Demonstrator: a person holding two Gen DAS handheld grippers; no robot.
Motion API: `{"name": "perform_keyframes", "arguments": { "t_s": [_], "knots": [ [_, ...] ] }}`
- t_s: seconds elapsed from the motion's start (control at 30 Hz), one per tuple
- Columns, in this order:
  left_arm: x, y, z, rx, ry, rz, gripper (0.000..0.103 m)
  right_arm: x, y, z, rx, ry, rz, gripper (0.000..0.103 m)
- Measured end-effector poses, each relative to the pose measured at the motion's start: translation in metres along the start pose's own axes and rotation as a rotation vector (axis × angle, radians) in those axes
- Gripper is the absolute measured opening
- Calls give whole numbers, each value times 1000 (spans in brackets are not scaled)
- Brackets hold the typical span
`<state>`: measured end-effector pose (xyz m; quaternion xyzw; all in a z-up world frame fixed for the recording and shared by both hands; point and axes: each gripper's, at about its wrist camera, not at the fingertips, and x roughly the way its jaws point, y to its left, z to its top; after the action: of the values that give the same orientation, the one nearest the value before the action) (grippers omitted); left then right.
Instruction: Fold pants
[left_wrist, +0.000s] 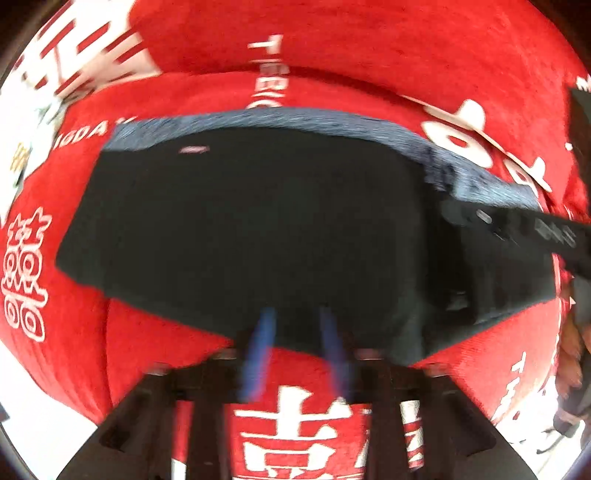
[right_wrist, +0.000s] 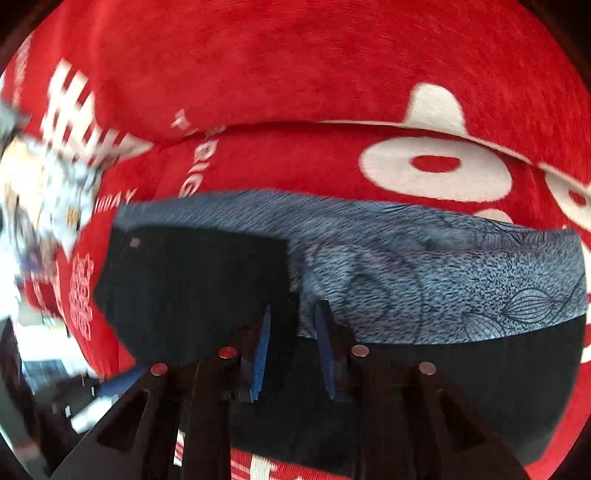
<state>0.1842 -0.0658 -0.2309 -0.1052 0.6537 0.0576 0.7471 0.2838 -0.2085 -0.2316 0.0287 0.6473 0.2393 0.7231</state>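
- We see the pants (left_wrist: 258, 229) as a dark folded slab on the red cloth (left_wrist: 369, 44), long axis running left to right, a grey patterned band (right_wrist: 424, 280) along the far edge.
- Our left tool (left_wrist: 295, 347) stands apart over the near hem, nothing between its pads.
- Our right tool (right_wrist: 293, 347) is narrowly apart, empty, above the black-to-grey boundary.
- Blur hides the fold layers; the surface under the cloth is unseen.
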Motion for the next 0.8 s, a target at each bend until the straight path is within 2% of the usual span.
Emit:
{"name": "perform_keyframes", "arguments": {
  "t_s": [0.03,0.13,0.17,0.23,0.3,0.4,0.6,0.8],
  "knots": [
    [-2,6,-1,-18,-14,5,68,-4,3,-4,-17,13,-5,29],
    [-7,18,-4,-50,-29,-2,69,-13,14,-13,-62,40,-46,30],
    [-7,23,-5,-60,-25,-6,70,-17,18,-17,-75,45,-70,33],
    [-6,31,-8,-71,-12,-2,70,-19,25,-23,-89,60,-110,58],
    [-6,35,-10,-75,1,12,70,-25,31,-33,-112,78,-147,70],
    [-4,47,-15,-90,19,34,70,-23,48,-45,-149,100,-176,79],
    [-4,70,-20,-125,40,57,70,-15,75,-65,-217,148,-209,80],
    [-3,88,-22,-147,50,43,70,-11,87,-67,-222,162,-207,80]
  ]
}}
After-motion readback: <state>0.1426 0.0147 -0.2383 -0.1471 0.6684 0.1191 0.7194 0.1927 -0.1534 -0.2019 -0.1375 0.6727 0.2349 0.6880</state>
